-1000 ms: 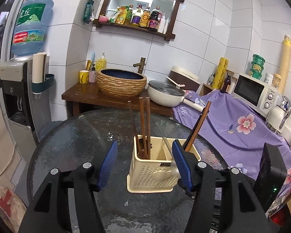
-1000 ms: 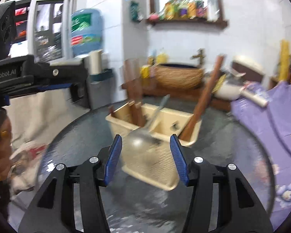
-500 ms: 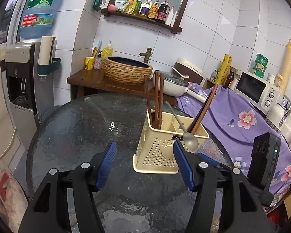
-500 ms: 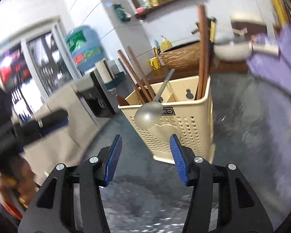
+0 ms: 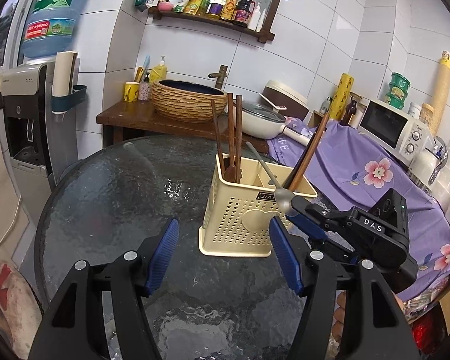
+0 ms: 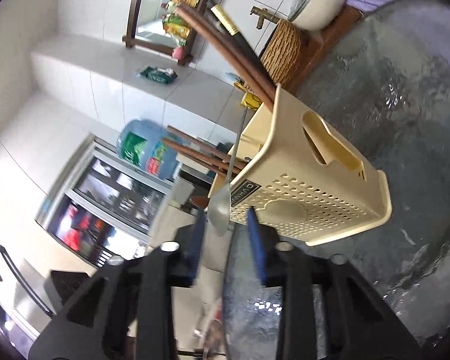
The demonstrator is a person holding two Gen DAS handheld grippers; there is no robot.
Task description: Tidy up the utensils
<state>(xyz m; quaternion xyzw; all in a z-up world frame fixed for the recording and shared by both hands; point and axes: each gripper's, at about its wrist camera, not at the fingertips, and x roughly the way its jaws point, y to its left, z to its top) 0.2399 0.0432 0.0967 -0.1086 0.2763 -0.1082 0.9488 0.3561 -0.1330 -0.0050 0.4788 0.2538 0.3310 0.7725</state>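
Utensils sit sorted in the cream caddy (image 5: 240, 222) on the glass table (image 5: 110, 186), except the metal spoon (image 6: 221, 210) hanging bowl-out. Right gripper (image 6: 226, 240), rolled sideways, has just been closing around that bowl, contact unclear, probably to reseat it. Left gripper (image 5: 225, 258) hovers, jaws apart, empty.

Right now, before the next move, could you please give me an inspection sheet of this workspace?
Surface: round textured glass table.
Job's things: beige caddy upright; wooden utensils in its left compartment; metal spoon leaning out over the front rim.
Clutter: nothing seen.
Grippers: left gripper jaws open, empty, facing the caddy; right gripper jaws have just been closing around the spoon's bowl, contact unclear.
Cables: nothing seen.
Surroundings: basin, water dispenser, microwave on purple cloth.
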